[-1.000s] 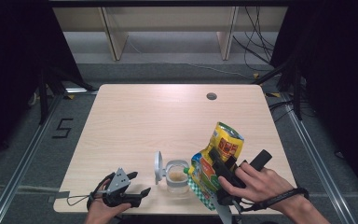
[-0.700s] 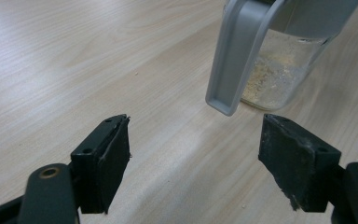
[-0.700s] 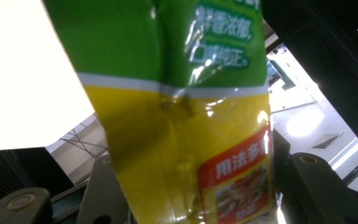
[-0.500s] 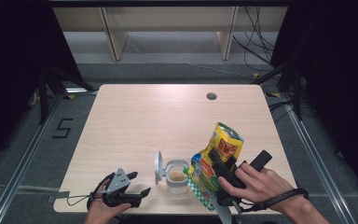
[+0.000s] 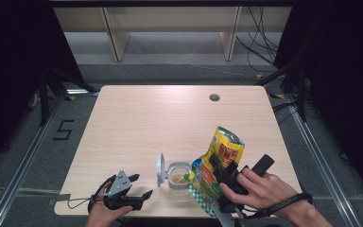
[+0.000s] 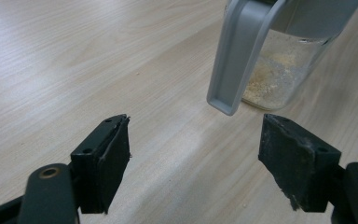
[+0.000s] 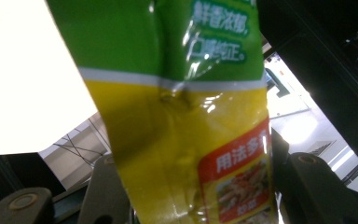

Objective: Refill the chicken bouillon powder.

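The right hand-held gripper (image 5: pixel 217 171) pinches a crinkly yellow-green foil pouch (image 5: pixel 220 163) mid-body, tipped over the small clear glass jar (image 5: pixel 178 177) near the tabletop's (image 5: pixel 170 118) front edge. The pouch looks light, soft and slippery, so a grip mid-body seems best. The left hand-held gripper (image 6: pixel 196 154) rests spread, holding nothing.

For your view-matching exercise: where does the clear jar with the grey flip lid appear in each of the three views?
High view: jar at the table's near edge, lid open to its left, pouch to its right.
Left gripper view: top right, beyond the open fingers.
Right gripper view: not in it.
Shared landmark: the wooden table.
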`<control>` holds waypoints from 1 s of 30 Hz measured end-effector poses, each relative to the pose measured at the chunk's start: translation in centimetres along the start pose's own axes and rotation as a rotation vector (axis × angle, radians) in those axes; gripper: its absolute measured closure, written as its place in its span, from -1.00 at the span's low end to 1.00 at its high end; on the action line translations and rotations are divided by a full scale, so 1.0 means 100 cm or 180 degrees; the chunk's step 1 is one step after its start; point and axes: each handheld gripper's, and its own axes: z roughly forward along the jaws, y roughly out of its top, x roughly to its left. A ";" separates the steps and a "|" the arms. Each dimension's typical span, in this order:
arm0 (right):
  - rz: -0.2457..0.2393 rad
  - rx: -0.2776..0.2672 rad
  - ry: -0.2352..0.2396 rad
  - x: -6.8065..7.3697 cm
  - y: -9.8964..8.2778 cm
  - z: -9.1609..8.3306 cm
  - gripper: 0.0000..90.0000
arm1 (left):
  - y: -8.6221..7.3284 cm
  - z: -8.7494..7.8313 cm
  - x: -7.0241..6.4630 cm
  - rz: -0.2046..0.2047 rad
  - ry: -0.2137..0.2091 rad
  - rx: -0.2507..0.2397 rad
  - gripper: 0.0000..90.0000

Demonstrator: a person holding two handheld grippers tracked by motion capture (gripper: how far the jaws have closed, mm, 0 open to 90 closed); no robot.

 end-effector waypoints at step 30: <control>-0.0028 -0.0039 0.0038 -0.006 -0.005 0.012 0.23 | 0.001 -0.002 0.002 0.0052 0.0004 0.0005 -0.46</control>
